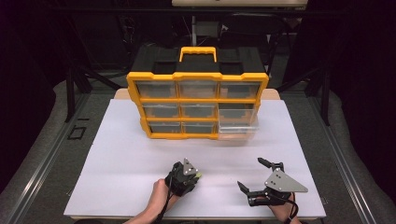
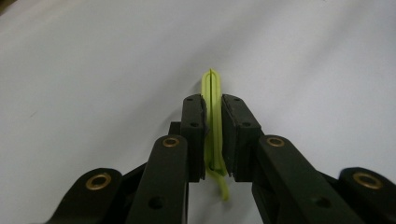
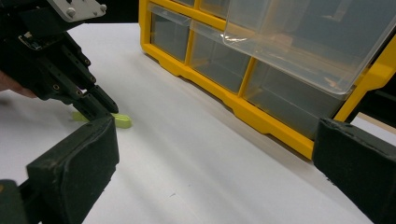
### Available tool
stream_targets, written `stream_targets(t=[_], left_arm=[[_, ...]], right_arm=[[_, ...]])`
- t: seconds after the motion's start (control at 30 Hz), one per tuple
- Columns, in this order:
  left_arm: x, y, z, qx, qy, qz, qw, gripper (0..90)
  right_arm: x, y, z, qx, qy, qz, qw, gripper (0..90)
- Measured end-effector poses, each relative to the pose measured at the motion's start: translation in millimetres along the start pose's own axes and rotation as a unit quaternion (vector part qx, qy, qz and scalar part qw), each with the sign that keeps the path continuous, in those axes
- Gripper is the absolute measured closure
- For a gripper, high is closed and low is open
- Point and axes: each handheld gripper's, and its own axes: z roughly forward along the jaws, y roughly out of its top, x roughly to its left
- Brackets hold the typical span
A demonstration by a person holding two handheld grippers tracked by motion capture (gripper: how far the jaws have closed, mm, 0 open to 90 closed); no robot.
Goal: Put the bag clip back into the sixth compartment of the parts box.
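White bench (image 1: 116,154) noted, organiser (image 1: 197,100) at far edge. Left tool (image 1: 194,173) pinched on green strip (image 2: 214,126), long axis along jaws. Right tool (image 1: 252,175) spread, empty, nearer pulled-out drawer (image 1: 238,127).

High view overlooks table (image 1: 116,154) (gripper views closer).

Left hand-held gripper (image 1: 198,176) black, brass-ringed pivots on its links, small screw holes in the pads, grey three-cornered plate with screws, right hand-held gripper (image 1: 254,175) black, larger grey plate, black cable trailing at the wrist
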Motion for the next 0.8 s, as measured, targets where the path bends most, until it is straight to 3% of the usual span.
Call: stream_targets(t=[0.23,0.4,0.8], left_arm=[[3.2,0.8,-1.2,0.002,-0.009,-0.002,1.0,80.2],[5.4,0.2,-3.3,-0.006,-0.012,-0.025,0.9996,80.2],[17.1,6.5,-14.1,-0.015,-0.015,-0.04,0.999,80.2]], right_arm=[[-0.1,-0.1,0.1,0.001,0.001,-0.001,1.0,0.2],[0.0,-0.2,0.3,0.003,0.0,0.0,1.0,0.2],[-0.1,-0.6,1.1,0.004,0.0,0.001,1.0,0.2]])
